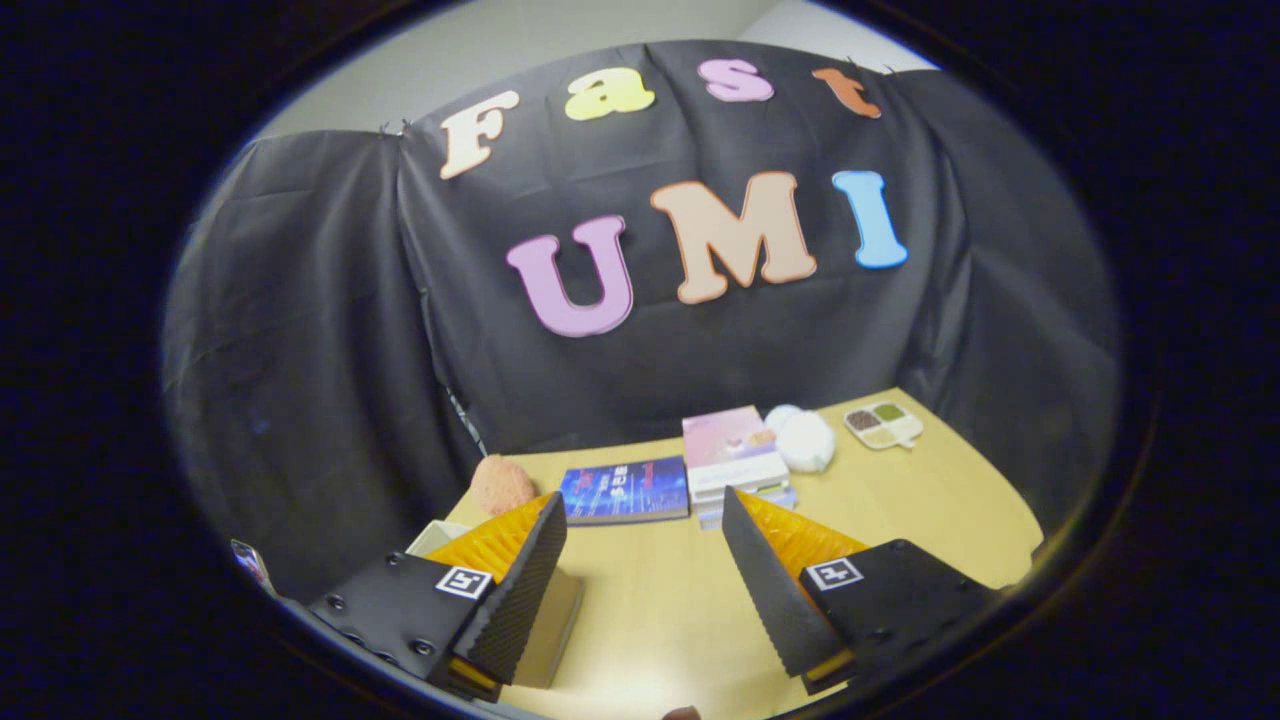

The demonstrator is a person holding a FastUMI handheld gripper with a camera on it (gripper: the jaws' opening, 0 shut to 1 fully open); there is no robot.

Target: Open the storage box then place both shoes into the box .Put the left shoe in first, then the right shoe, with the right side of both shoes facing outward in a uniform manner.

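The hand-held gripper (645, 560) hangs wide open and empty over the bench (950, 510); a box (555, 620) edge lies at eight o'clock, under its left finger.

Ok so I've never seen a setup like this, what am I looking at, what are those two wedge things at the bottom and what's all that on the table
The two wedges are the fingers of a hand-held gripper; a person carries it, and the camera rides on it, looking forward along the fingers. They stand apart, open, holding nothing. Beyond them on the wooden table lie a blue book, a stack of pink-topped books, a white fluffy ball, a small divided dish and a fuzzy orange ball. Behind the left finger sits a pale box-like thing, mostly hidden.
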